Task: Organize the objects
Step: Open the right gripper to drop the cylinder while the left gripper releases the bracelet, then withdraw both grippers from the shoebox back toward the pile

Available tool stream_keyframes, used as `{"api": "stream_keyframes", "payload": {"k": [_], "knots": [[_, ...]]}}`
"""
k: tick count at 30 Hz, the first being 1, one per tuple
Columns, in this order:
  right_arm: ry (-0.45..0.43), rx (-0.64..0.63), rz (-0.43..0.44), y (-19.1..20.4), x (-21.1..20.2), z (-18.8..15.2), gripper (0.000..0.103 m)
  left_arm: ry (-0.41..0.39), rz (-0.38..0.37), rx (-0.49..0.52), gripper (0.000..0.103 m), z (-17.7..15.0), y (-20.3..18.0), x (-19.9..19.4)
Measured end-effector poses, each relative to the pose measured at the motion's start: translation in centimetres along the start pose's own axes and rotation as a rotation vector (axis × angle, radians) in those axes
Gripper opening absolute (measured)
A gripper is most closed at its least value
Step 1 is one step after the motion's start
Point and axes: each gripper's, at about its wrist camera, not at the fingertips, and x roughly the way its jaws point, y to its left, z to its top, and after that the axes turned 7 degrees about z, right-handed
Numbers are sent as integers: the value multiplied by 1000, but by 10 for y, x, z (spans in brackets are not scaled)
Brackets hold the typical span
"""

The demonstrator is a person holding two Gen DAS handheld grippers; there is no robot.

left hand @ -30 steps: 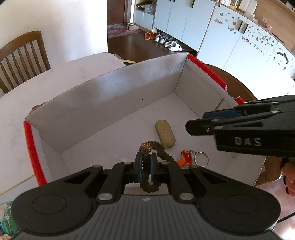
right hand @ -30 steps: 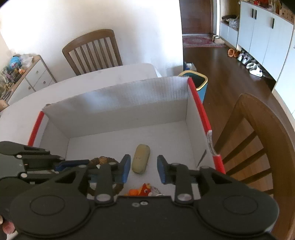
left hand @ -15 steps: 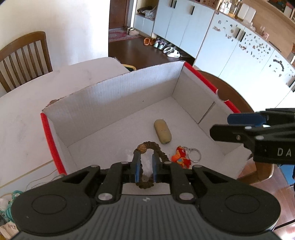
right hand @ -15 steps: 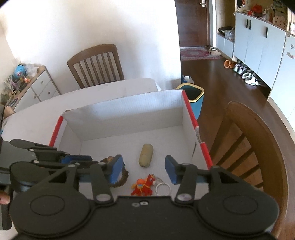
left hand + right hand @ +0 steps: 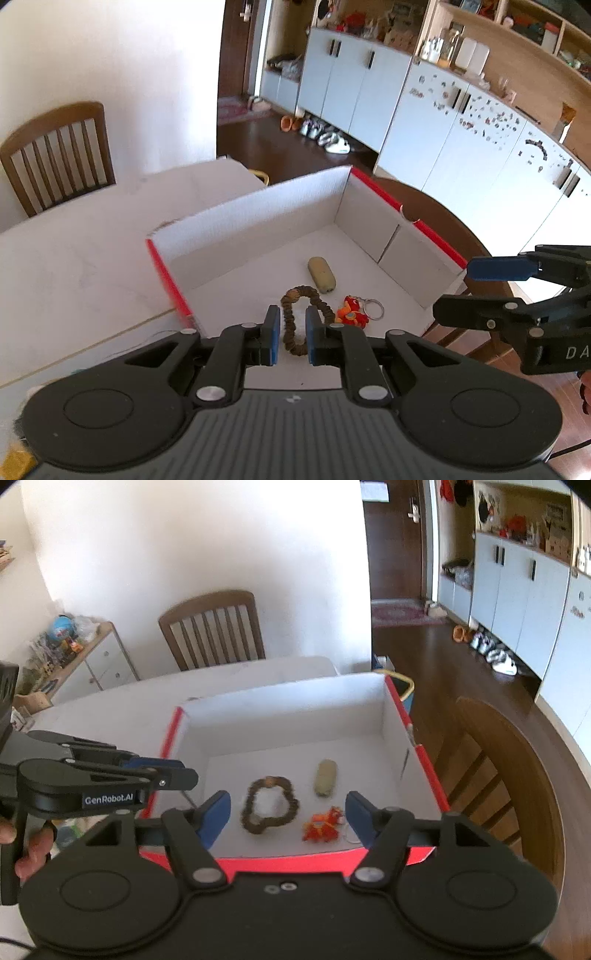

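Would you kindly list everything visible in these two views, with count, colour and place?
Box: one, white with red edges, on the table.
Beaded loop: one, brown, on the box floor, left of the other items.
Oblong case: one, beige, box floor, farther in.
Keychain toy: one, red-orange with a metal ring, box floor near the front wall.
Table: one, white, under the box.
Chairs: two, brown wood; one behind the table, one right of the box.
Cabinets: a row, pale blue, along the far wall.
Shoes: several, on the dark floor.
Left gripper: black, blue pads, jaws open above the loop.
Right gripper: black, blue pads, jaws wide open.
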Motion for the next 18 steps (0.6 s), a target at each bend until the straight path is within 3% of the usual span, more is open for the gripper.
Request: {"api": "stream_keyframes", "payload": {"k": [8, 12, 18], "knots": [[-54, -19, 15, 51, -21, -13, 80, -71, -8, -19, 52, -22, 29, -49], [-68, -23, 24, 74, -24, -19, 84, -84, -2, -23, 57, -36, 46, -70], [-85, -41, 28, 111, -27, -31, 90, -103, 24, -32, 75, -57, 72, -96]]}}
